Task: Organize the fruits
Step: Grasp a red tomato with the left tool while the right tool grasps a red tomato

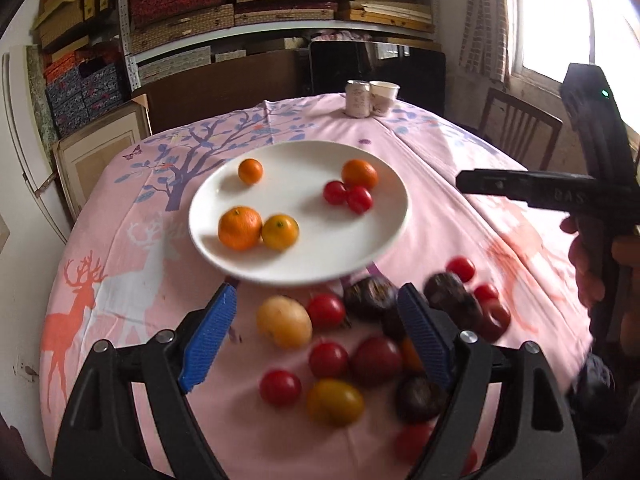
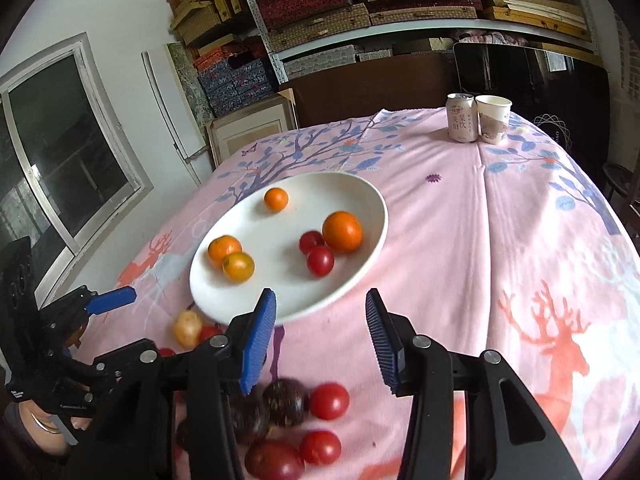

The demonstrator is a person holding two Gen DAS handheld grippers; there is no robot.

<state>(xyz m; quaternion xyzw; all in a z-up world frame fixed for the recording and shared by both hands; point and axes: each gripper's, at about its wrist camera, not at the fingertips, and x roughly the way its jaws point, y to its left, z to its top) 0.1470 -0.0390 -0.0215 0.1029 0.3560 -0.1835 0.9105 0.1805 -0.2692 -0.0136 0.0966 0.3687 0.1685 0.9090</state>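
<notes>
Glossy white glazed plate [image 1: 384,216] on soft matt printed cloth [image 2: 500,240]; at twelve o'clock, a shiny metal can [image 2: 462,118], paper cup [image 2: 493,119].

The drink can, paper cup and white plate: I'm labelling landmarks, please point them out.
drink can [image 2: 462,118], right wrist view, label front.
paper cup [image 2: 493,120], right wrist view, side wall.
white plate [image 1: 304,232], left wrist view, bare centre.

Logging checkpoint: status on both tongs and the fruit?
Left tongs open, empty. Right tongs open, empty. Plate holds four oranges, two cherry tomatoes. Loose fruit pile on tablecloth below both tongs; path clear.
</notes>
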